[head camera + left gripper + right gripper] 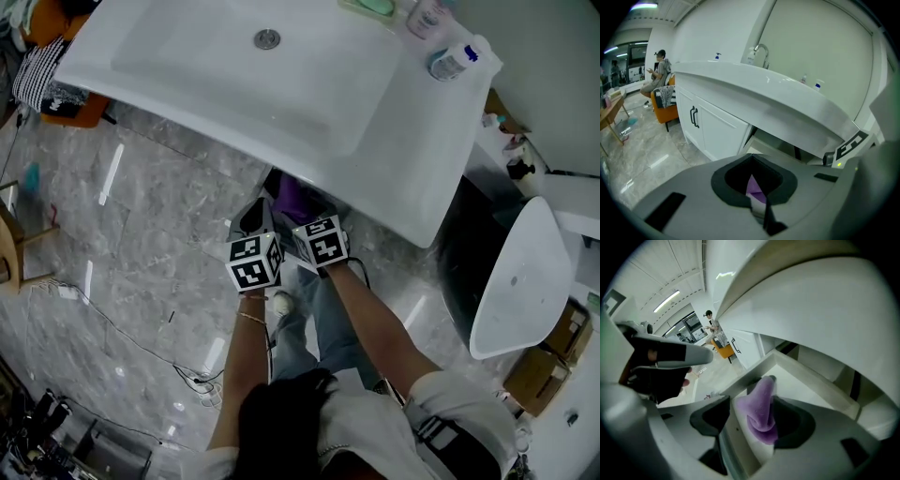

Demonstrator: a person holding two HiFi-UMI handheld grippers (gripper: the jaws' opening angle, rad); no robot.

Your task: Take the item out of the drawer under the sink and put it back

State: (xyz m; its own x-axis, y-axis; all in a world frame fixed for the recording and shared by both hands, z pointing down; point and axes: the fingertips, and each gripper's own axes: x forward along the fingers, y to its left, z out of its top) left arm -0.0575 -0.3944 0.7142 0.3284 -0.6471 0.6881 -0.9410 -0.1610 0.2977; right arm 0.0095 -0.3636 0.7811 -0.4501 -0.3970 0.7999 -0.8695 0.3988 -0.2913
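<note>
Putting back: the left tool (754, 187) pinches the cloth (763, 413), the right tool (752, 405) stands apart around it, and the drawer (806, 380) lies just beyond its tips; next, probably lower and release.

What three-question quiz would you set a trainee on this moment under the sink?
1. True or false: the drawer under the sink stands open.
2. What colour is the cloth between the right gripper's jaws?
3. Where do the bottles stand? A, inside the drawer; B, on the sink's top; C, between the jaws.
Key: 1 true; 2 purple; 3 B.
</note>
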